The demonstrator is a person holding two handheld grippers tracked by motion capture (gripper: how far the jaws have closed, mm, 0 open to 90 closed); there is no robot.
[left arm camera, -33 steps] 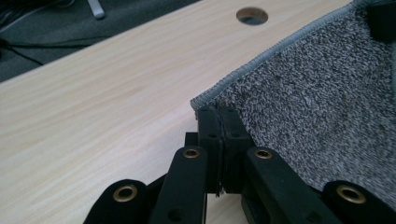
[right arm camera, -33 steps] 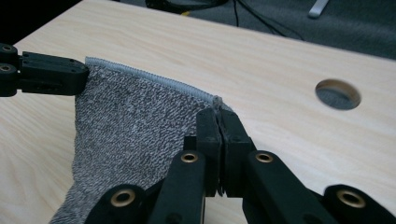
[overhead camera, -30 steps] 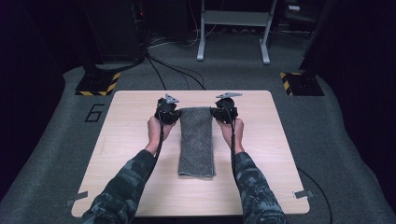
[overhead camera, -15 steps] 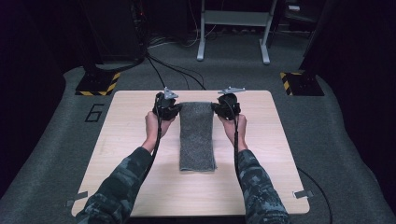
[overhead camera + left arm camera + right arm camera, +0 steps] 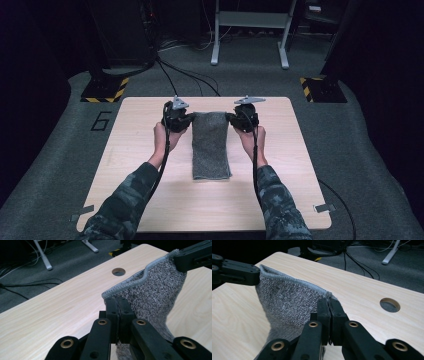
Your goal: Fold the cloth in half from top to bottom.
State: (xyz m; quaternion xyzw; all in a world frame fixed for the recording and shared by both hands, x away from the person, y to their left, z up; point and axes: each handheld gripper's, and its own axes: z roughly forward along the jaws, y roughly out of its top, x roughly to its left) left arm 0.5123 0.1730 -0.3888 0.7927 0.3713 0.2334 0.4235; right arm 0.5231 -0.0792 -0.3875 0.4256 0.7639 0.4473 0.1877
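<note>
A grey knitted towel [image 5: 210, 145] lies lengthwise in the middle of the wooden table [image 5: 130, 135], its far end lifted off the wood. My left gripper [image 5: 189, 119] is shut on the towel's far left corner. My right gripper [image 5: 231, 118] is shut on the far right corner. In the left gripper view the black jaws [image 5: 117, 303] pinch the hemmed edge of the towel [image 5: 150, 292], and the other gripper's jaw [image 5: 193, 257] holds the opposite corner. The right gripper view shows its jaws [image 5: 328, 304] closed on the towel [image 5: 289, 300], with the left gripper [image 5: 235, 270] at the other corner.
A round cable hole [image 5: 118, 271] is cut in the table beyond the towel. Black cables [image 5: 185, 77] run over the grey carpet behind the table. A white metal stand [image 5: 250, 30] and yellow-black striped feet [image 5: 105, 90] sit farther back.
Both grippers have moved a little away from the person and upward, lifting the towel's far edge. The towel's near end has slid away from the person with them.
</note>
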